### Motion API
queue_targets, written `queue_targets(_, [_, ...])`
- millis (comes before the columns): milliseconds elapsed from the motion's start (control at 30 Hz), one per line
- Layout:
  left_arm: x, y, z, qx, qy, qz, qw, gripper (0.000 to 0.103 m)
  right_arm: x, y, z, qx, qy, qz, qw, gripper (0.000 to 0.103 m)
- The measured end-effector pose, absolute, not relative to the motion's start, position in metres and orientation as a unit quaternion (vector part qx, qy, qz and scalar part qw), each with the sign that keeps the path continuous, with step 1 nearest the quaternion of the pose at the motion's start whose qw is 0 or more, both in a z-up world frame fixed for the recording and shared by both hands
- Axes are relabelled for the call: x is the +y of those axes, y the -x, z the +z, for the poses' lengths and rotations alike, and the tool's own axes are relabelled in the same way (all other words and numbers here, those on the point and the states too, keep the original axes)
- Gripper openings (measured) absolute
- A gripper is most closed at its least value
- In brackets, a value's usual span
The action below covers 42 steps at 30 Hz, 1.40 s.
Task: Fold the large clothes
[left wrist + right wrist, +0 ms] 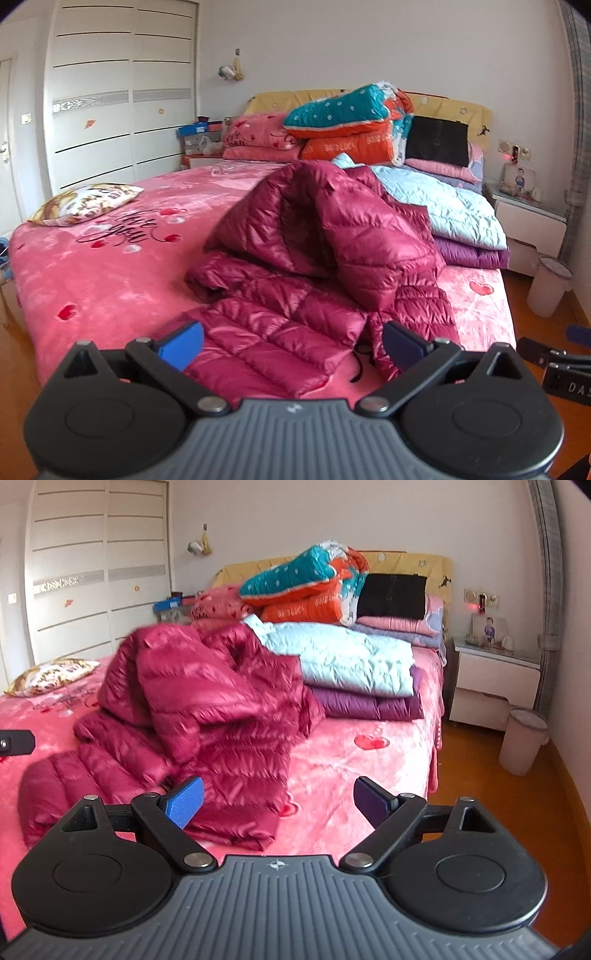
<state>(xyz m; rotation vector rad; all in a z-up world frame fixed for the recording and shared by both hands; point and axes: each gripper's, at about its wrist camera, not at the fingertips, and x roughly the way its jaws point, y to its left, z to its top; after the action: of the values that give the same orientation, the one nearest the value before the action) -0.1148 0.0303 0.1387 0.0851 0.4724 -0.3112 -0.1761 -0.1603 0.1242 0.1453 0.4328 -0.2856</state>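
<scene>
Closest to the cameras, both tongs hang wide open with nothing in them. Between the fingers of the left gripper (291, 345) you can see the bottom edge of the red puffy jacket (325, 251). The right gripper (279, 803) is over the jacket's other bottom corner and the pink blanket (351, 768). Neither one is touching the cloth.

The jacket lies in a bumpy heap in the middle of the bed, with its top part bunched up high and a black string poking out near the bottom. Just behind it sits a folded light blue quilt (351, 661) on top of a purple one (369, 703). A tiger pillow (85, 203) rests far off on the left side of the bed. Farther back, an orange and teal quilt (351, 122) is piled by the yellow headboard (476, 114). A white closet (122, 96) stands against the far wall.
</scene>
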Motion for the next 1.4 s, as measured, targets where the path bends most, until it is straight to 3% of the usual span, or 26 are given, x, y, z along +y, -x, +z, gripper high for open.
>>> queue_targets(600, [-0.079, 0.055, 0.095, 0.206, -0.164, -0.161, 0.951, 0.102, -0.215, 0.149, 0.087, 0.241, -0.153, -0.147, 0.947, 0.103])
queue_targets(1100, [-0.122, 0.000, 0.075, 0.191, -0.167, -0.123, 0.959, 0.102, -0.236, 0.145, 0.081, 0.239, -0.218, -0.135, 0.937, 0.103])
queue_targets(1167, [-0.125, -0.006, 0.075, 0.190, -0.165, -0.122, 0.960, 0.097, -0.238, 0.144, 0.080, 0.240, -0.222, -0.133, 0.936, 0.103])
queue_targets(1267, [-0.125, -0.014, 0.078, 0.194, -0.152, -0.126, 0.961, 0.079, -0.240, 0.143, 0.079, 0.243, -0.230, -0.131, 0.933, 0.103])
queue_targets(1400, [-0.115, -0.016, 0.086, 0.200, -0.110, -0.143, 0.963, 0.042, -0.242, 0.140, 0.077, 0.247, -0.234, -0.129, 0.932, 0.103])
